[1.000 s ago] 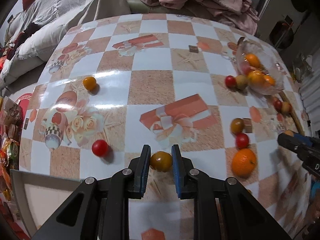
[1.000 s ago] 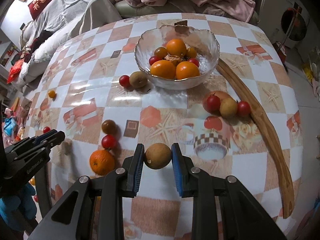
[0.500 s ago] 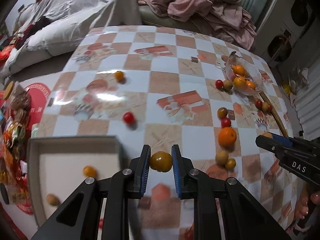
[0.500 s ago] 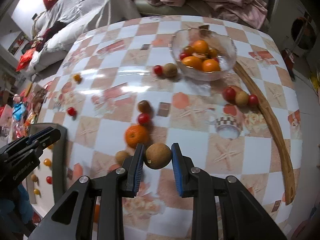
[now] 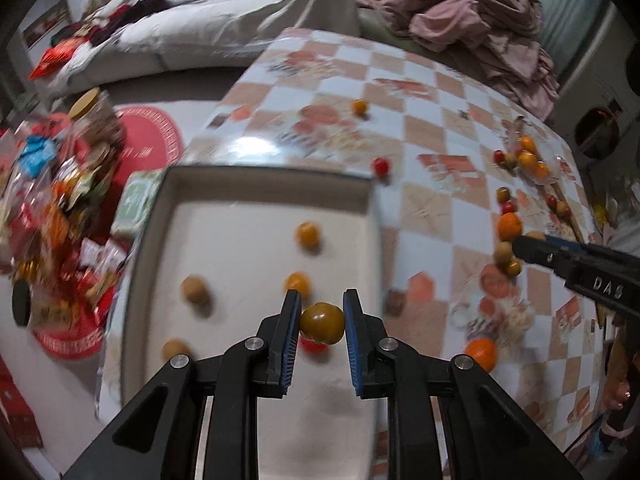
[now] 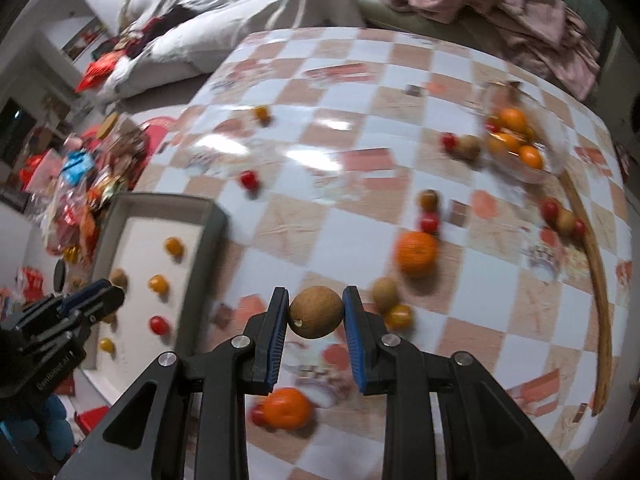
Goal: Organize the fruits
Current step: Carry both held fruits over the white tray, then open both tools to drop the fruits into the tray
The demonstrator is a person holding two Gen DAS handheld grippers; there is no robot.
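Observation:
My left gripper (image 5: 321,326) is shut on a yellow-green tomato (image 5: 322,323) and holds it above the white tray (image 5: 248,216), which holds several small fruits. My right gripper (image 6: 316,312) is shut on a brown round fruit (image 6: 316,311) above the checkered table, right of the tray (image 6: 212,216). The left gripper also shows at the lower left of the right wrist view (image 6: 100,300); the right gripper shows at the right of the left wrist view (image 5: 532,248). A glass bowl (image 6: 556,160) of oranges stands at the far right.
Loose oranges (image 6: 416,252), red tomatoes (image 6: 249,179) and brown fruits (image 6: 385,294) lie scattered on the table. A wooden stick (image 6: 600,280) runs along the right edge. Snack packets (image 5: 60,208) pile up left of the tray. A sofa with clothes is behind.
Both grippers have pulled back and to the left with their fruits. The left gripper is now over the tray, which has come fully into view.

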